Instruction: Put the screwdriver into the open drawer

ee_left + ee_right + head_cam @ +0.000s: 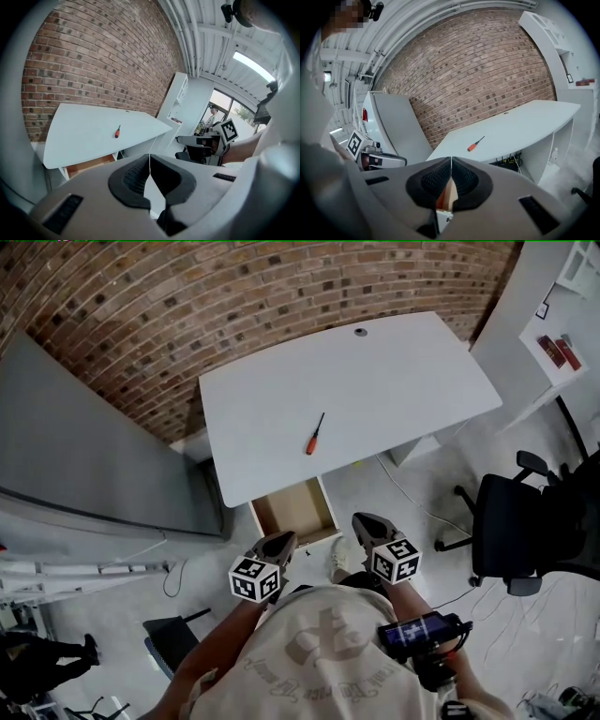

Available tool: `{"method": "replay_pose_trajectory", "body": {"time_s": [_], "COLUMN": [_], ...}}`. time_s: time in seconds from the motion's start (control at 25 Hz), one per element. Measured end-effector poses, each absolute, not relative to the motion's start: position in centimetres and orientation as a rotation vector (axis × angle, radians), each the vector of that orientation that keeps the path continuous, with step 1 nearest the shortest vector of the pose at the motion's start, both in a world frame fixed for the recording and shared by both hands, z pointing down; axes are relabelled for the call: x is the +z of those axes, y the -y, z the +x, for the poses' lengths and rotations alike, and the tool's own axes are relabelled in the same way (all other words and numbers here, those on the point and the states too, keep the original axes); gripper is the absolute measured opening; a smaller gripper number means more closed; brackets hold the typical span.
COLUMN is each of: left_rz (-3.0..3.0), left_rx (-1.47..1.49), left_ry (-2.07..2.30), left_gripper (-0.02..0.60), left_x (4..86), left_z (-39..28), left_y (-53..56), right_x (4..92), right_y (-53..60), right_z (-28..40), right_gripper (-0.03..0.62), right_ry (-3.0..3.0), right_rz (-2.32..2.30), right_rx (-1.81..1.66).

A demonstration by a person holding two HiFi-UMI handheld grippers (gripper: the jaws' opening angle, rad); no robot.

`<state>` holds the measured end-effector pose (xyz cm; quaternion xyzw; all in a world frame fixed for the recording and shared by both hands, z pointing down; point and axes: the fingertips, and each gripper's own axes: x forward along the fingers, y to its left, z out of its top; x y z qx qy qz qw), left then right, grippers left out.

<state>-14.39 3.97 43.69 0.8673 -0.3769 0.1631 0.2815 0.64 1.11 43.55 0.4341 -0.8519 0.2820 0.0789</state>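
A screwdriver with an orange handle and a dark shaft lies on the white desk, near its front edge; it also shows as the screwdriver in the left gripper view and the screwdriver in the right gripper view. Below the desk's front edge a wooden drawer stands pulled out, nothing visible in it. My left gripper and my right gripper hover side by side in front of the drawer, well short of the screwdriver. Both have their jaws shut with nothing between them.
A brick wall runs behind the desk. A grey cabinet stands to the left, a black office chair to the right, white shelves at the far right. Cables trail on the floor by the desk.
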Motion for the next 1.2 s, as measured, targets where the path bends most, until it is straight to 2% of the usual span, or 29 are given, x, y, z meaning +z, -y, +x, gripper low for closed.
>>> {"method": "replay_pose_trajectory", "body": {"time_s": [1.2], "left_rz": [2.251], "left_rx": [0.542], "left_ry": [1.122], "left_gripper": [0.023], "left_x": [46.0], "left_z": [-10.1], "left_y": [11.1], "right_x": [45.8], "right_y": [10.3], "right_z": [3.0], "right_gripper": [0.023], "right_ry": [2.603], "right_rz": [1.157], "right_rx": [0.925]}}
